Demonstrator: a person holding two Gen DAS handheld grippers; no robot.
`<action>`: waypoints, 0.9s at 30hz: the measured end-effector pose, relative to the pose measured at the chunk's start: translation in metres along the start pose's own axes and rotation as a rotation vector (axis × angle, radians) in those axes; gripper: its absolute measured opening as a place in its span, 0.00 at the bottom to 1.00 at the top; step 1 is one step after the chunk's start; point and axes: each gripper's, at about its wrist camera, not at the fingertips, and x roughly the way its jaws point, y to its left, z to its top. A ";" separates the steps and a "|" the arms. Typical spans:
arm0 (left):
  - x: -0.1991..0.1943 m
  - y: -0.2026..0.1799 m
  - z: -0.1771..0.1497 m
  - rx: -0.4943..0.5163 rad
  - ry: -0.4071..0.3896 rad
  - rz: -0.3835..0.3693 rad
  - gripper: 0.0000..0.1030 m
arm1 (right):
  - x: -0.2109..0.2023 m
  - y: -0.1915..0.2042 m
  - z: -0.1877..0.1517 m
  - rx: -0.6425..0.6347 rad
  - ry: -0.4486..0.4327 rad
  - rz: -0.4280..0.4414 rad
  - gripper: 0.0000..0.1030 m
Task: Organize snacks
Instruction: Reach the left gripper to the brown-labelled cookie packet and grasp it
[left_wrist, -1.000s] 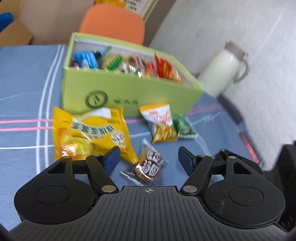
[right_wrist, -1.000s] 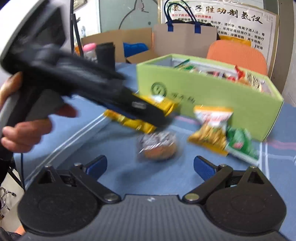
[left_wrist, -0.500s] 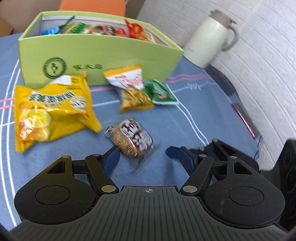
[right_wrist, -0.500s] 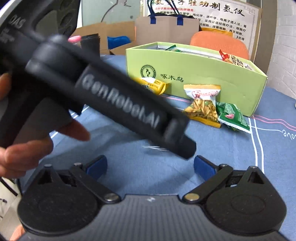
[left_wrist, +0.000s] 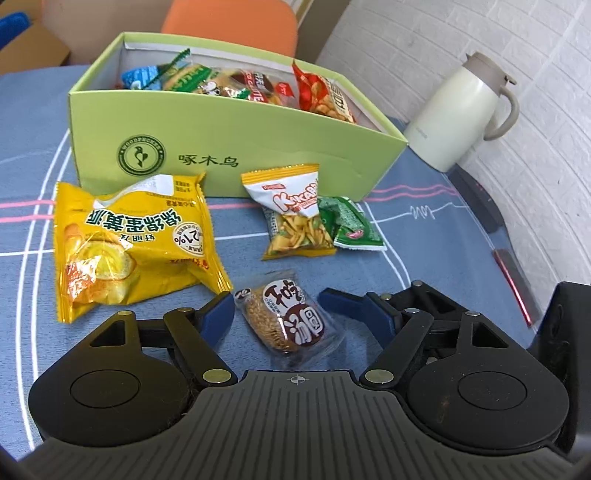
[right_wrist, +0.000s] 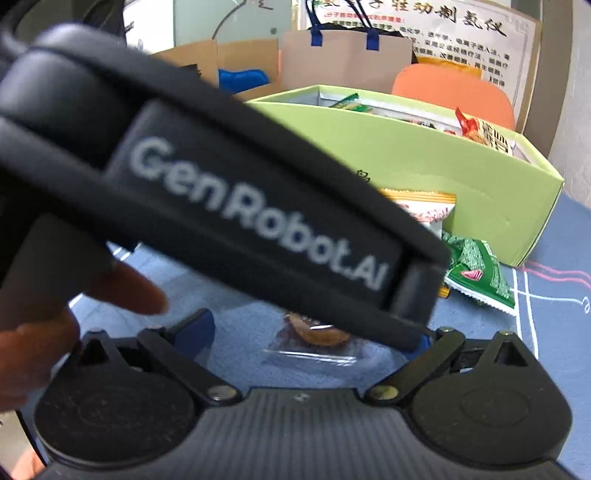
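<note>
Left gripper (left_wrist: 277, 308) sits low over the counter (left_wrist: 424, 258), jaws spread wide and just now widening further, and the brown round snack in its clear wrapper (left_wrist: 284, 317) lies flat between the blue pads. The left pad (left_wrist: 218, 314) is right at the wrapper's edge, the other one stands clear, so nothing is gripped. Right gripper (right_wrist: 314, 332) is parted wide too, nothing between its pads, hovering above that same brown snack; the left tool's black body (right_wrist: 236, 206) cuts across most of its view, with the fingers of the person's hand (right_wrist: 122, 288) wrapped under the handle.

Moving outward: the big yellow cake packet (left_wrist: 129, 236) lies just left of the brown snack, crumpled, its far end close to the box. Ahead, the orange-and-white crisps packet (left_wrist: 295, 214) lies with the green packet (left_wrist: 351, 225) tucked against its right side. Behind them stands the lime green box (left_wrist: 240, 147), open-topped and already crowded with packets.

The counter wears a blue cloth with white and pink lines. A cream thermal jug (left_wrist: 458, 110) stands at the box's right end, against a white brick-pattern wall. Beyond the box there is an orange chair back (left_wrist: 229, 18), and from the right view a brown paper bag with blue handles (right_wrist: 343, 62), cardboard boxes and a printed poster (right_wrist: 443, 33).
</note>
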 end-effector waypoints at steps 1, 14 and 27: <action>0.001 0.001 0.001 -0.002 0.003 -0.009 0.61 | 0.001 -0.001 0.000 0.001 -0.001 -0.001 0.96; 0.003 0.021 -0.010 -0.014 0.003 -0.088 0.22 | -0.012 -0.001 -0.009 0.039 -0.053 -0.025 0.60; -0.021 0.030 -0.023 -0.039 -0.026 -0.048 0.58 | -0.020 0.008 -0.031 0.067 -0.066 -0.065 0.93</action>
